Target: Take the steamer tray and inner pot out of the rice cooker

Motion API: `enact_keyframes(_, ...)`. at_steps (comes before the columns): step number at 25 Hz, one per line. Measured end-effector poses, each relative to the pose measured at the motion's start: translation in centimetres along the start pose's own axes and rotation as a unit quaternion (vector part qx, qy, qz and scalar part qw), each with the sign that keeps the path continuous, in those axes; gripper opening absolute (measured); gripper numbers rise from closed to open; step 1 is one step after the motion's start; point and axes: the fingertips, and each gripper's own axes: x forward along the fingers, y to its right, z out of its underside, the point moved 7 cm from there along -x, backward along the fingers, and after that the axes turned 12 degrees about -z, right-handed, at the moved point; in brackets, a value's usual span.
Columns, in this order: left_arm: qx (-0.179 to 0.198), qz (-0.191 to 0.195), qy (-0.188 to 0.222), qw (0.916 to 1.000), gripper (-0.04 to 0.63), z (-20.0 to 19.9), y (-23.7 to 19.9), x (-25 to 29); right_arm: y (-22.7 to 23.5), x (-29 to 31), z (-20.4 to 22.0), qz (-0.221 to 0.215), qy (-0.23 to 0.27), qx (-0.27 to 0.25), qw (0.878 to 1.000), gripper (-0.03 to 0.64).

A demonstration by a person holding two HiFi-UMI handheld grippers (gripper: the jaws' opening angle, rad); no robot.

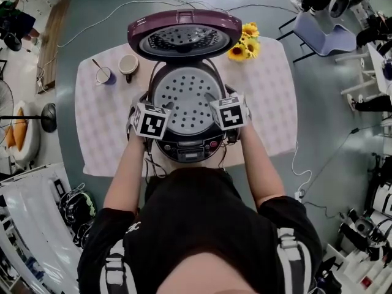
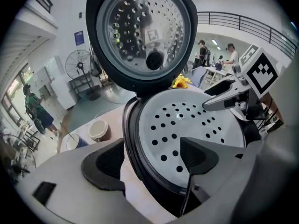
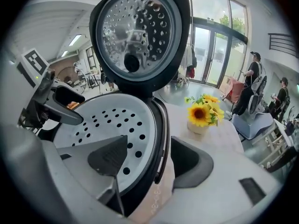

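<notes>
Nearest us, the left gripper (image 2: pixel 150 160) and right gripper (image 3: pixel 149 160) flank the one rice cooker (image 1: pixel 193 149), jaws apart astride its rim and clamping nothing. Inside lies one round steamer tray (image 1: pixel 187 97), flat, face up, with no long axis. Beyond it the lid (image 1: pixel 184 35) stands open, with two cups (image 1: pixel 128 65) far left.

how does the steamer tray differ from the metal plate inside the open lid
The steamer tray lies flat in the rice cooker, while the lid's inner plate is raised with the open lid. The tray looks matte and pale with widely spaced dark holes. The plate is shiny, with denser, smaller holes and a dark round cap on it. Both are round and perforated.
</notes>
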Motion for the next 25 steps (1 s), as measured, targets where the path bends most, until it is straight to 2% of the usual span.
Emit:
enact_keyframes(3,0.014,-0.016,-0.021,0.9996,0.370,0.6,0.0,0.9,0.4,0.5,0.8,0.008,-0.029,0.002,1.000,0.282)
enact_keyframes(6,0.020,-0.043,-0.036,0.9982,0.350,1.1,-0.4,1.6,0.8,0.7,1.1,0.010,-0.035,0.004,0.999,0.282)
enact_keyframes(10,0.011,-0.057,-0.037,0.9976,0.327,1.2,-0.5,1.3,0.6,0.4,0.7,0.031,-0.047,-0.020,0.998,0.282)
enact_keyframes(12,0.011,-0.065,-0.031,0.9973,0.319,1.1,-0.6,0.9,0.6,0.3,0.6,0.034,-0.055,-0.014,0.998,0.280)
enact_keyframes(15,0.005,-0.064,-0.024,0.9977,0.305,0.8,-0.8,0.2,0.4,-0.2,0.4,0.031,-0.058,-0.003,0.998,0.244)
enact_keyframes(17,0.004,-0.059,-0.021,0.9980,0.287,0.6,-0.7,-0.3,0.0,-0.5,0.2,0.039,-0.057,-0.014,0.998,0.224)
enact_keyframes(22,0.001,-0.051,-0.011,0.9986,0.201,0.4,-0.1,-1.0,-0.7,-1.1,-0.1,0.052,-0.042,-0.027,0.997,0.127)
enact_keyframes(25,-0.001,-0.050,-0.004,0.9987,0.159,0.3,-0.1,-1.3,-1.0,-1.4,-0.5,0.053,-0.028,-0.028,0.998,0.107)
